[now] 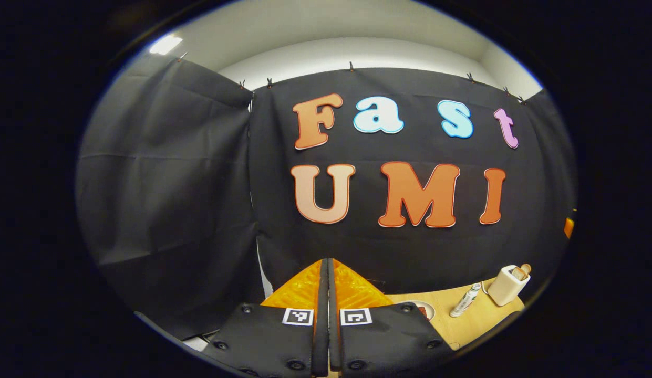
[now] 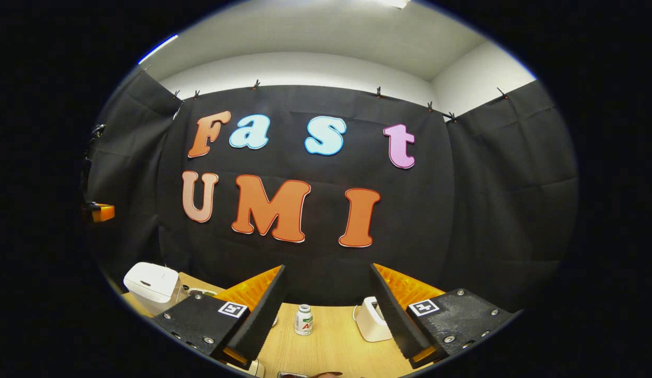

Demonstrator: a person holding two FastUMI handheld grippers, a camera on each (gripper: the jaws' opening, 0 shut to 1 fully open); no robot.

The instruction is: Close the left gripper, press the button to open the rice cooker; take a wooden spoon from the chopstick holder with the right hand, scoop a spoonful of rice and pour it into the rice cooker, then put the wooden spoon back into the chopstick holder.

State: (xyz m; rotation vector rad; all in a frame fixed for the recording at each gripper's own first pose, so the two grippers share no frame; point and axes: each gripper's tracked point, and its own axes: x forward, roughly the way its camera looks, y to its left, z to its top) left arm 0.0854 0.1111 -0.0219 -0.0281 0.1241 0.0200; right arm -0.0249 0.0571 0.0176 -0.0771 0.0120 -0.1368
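I have the left gripper [image 1: 327, 294] pinched fully together on nothing, so it forms 1 blunt tip for pressing the cooker's button. In the right gripper view the cooker [image 2: 151, 286] sits low on the table [image 2: 331, 344], lid down, left of and below the right gripper [image 2: 328, 310], which I hold wide apart and bare, ready for the spoon. The holder [image 1: 508, 284], spoon handle poking out, stands at the table's far edge, right of the left gripper, a small bottle [image 1: 465, 300] just beside it.
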